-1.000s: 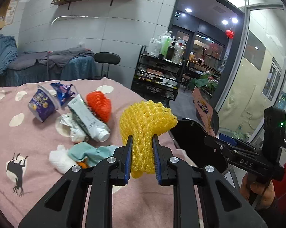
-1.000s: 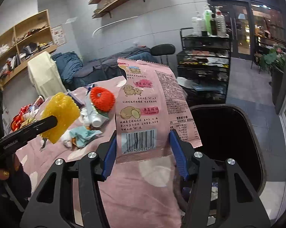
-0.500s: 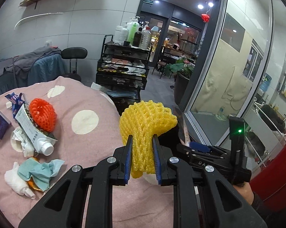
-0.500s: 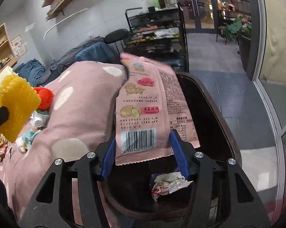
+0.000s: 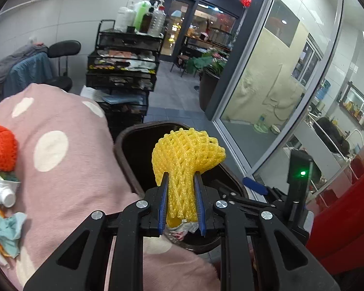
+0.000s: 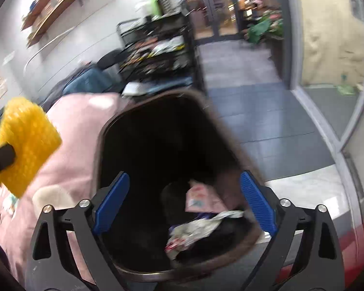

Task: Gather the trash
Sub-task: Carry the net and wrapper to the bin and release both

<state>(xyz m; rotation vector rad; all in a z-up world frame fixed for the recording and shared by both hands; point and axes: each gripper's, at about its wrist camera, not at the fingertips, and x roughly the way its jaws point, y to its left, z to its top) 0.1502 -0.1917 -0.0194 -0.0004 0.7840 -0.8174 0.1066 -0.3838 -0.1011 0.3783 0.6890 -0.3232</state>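
Observation:
My left gripper is shut on a yellow foam fruit net and holds it over the near rim of the dark trash bin. The net also shows in the right wrist view at the left. My right gripper is open and empty above the bin. A pink snack bag lies inside the bin on crumpled wrappers. The right gripper also shows in the left wrist view, low on the right.
The pink dotted tablecloth holds an orange foam net, a white tube and teal tissue at the left. A black wire cart with bottles stands behind. A glass wall is on the right.
My right gripper opened and let go of the pink snack bag, which dropped into the bin. My left gripper moved right with the yellow net, from over the table to over the bin.

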